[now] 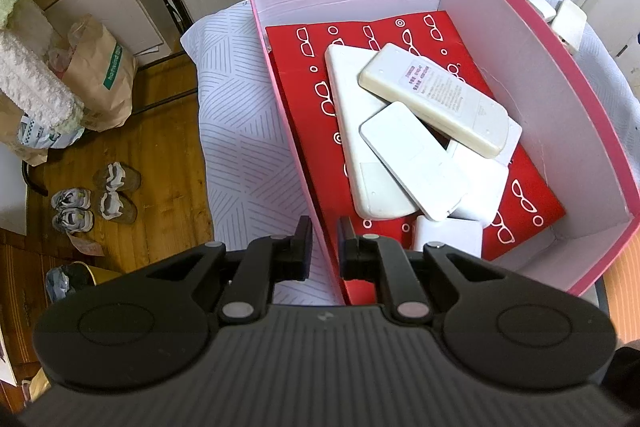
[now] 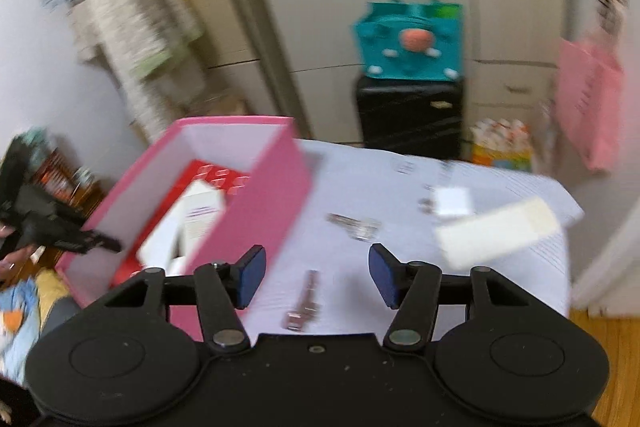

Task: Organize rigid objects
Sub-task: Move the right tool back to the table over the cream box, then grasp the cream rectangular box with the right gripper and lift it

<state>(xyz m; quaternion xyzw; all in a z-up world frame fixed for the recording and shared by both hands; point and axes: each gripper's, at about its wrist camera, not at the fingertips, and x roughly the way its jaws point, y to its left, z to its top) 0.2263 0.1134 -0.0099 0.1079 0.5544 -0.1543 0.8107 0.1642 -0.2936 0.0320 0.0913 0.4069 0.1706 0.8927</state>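
The pink box sat on my table with its pale striped cloth. Inside lay a red card with white glasses drawn on it. On the card was a pile of white remotes, flat and long, crossing over each other. The top one had a label with small print on its back.

My left gripper pointed steeply down at the near left wall of the box. Its fingers were almost together, with only a thin gap between them. The box wall ran through that gap, but I could not tell if the pads pressed on it.

My right gripper was over the cloth, to the right of the box. Its fingers stood wide apart and held nothing. The picture there was blurry.

On the cloth past my right fingers lay a cream remote, a small white block and some small metal bits. The remote was near the right edge of the table. The cloth between the box and the remote was mostly open.
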